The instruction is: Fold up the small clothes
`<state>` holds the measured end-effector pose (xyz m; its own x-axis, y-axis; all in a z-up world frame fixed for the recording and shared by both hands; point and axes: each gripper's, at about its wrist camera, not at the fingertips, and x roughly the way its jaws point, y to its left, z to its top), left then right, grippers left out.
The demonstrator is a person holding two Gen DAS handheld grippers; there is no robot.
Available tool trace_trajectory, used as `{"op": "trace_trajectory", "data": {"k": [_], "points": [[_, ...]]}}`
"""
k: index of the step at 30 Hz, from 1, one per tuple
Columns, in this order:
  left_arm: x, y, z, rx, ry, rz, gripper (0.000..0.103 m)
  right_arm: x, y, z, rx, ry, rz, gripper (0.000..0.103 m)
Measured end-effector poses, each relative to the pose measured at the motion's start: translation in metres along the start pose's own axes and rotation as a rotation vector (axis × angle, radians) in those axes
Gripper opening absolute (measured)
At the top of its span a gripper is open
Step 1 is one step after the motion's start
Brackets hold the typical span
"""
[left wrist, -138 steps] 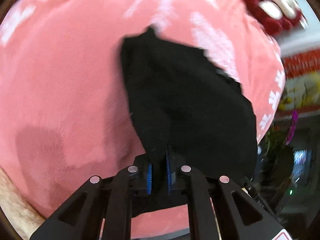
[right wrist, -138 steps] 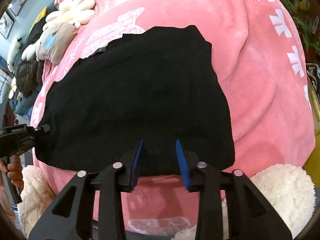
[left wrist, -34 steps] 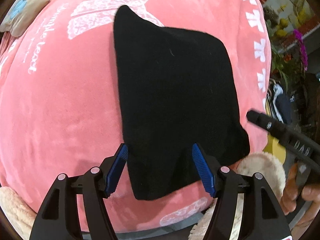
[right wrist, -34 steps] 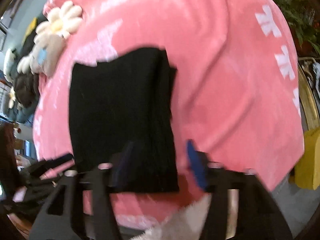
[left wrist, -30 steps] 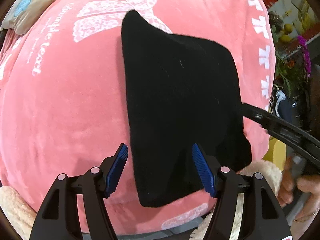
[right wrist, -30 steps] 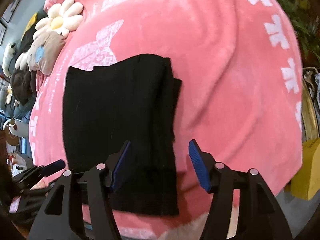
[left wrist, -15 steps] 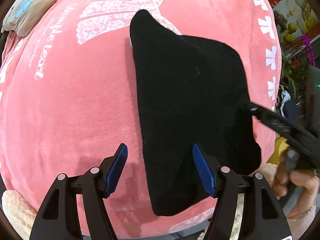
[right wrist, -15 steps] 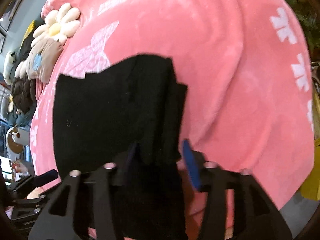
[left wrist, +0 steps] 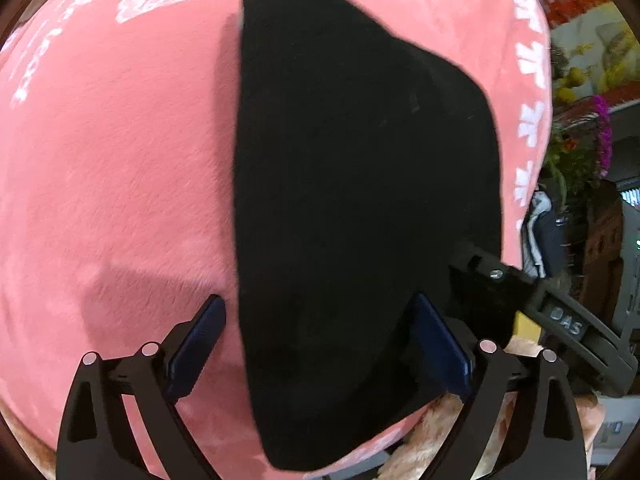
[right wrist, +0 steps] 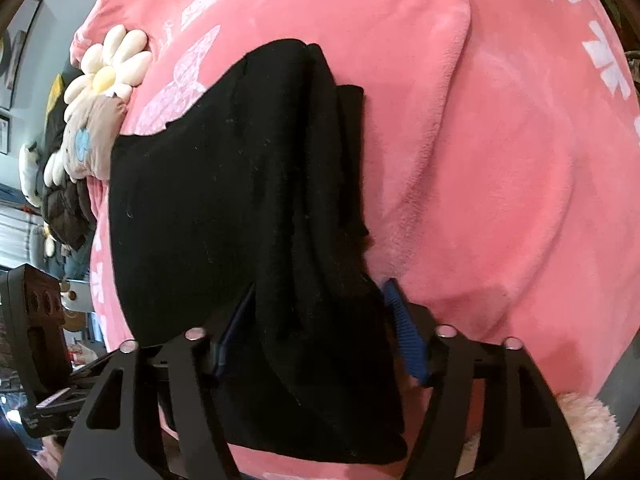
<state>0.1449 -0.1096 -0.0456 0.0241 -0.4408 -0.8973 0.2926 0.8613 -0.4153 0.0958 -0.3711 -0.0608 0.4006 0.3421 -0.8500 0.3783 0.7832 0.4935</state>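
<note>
Left wrist view: left hand-held gripper [left wrist: 316, 344] jaws spread wide and opening, near end of the black cloth [left wrist: 360, 208] between them, pads not pressing it. One cloth, already folded to a narrow strip, lying on a pink plush blanket [left wrist: 112, 168]; its near end hangs toward the blanket's edge. Right hand-held gripper [left wrist: 480, 270] pokes in at the cloth's right edge, a hand [left wrist: 588, 420] partly seen behind it. Risk: if the left jaws close this wide they may take the plush with the cloth, or only the top layer, and the fold shears open. Right wrist view: right hand-held gripper [right wrist: 316, 320] jaws closing, a thick bunch of the cloth [right wrist: 240, 184] between them; left pad half hidden by fabric, so firm clamp not confirmed. Layers stepped at the right edge, so a partial bite could drop the lower layer or skew the stack; the soft blanket [right wrist: 480, 160] gives little backing. Count: one cloth, one blanket, two grippers, one daisy plush [right wrist: 108, 72].
</note>
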Motion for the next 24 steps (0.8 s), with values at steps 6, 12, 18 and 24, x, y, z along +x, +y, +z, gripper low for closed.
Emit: {"op": "trace_trajectory", "data": {"k": [6,12,18,24], "points": [[-0.035,0.005,0.015,-0.02,-0.005,-0.159,0.019,-0.034,0.048,0.002,-0.094,-0.07,-0.031,0.018],[-0.136,0.016,0.034,0.025,-0.204,-0.188,0.019,-0.091,0.14,0.016,-0.265,-0.23,0.022,0.018],[-0.222,0.046,0.023,0.08,-0.39,-0.174,0.019,-0.106,0.218,0.008,-0.396,-0.336,0.107,0.018],[-0.181,0.101,-0.009,0.066,-0.312,0.12,0.05,-0.005,0.21,-0.03,-0.385,-0.175,-0.056,0.032]]}}
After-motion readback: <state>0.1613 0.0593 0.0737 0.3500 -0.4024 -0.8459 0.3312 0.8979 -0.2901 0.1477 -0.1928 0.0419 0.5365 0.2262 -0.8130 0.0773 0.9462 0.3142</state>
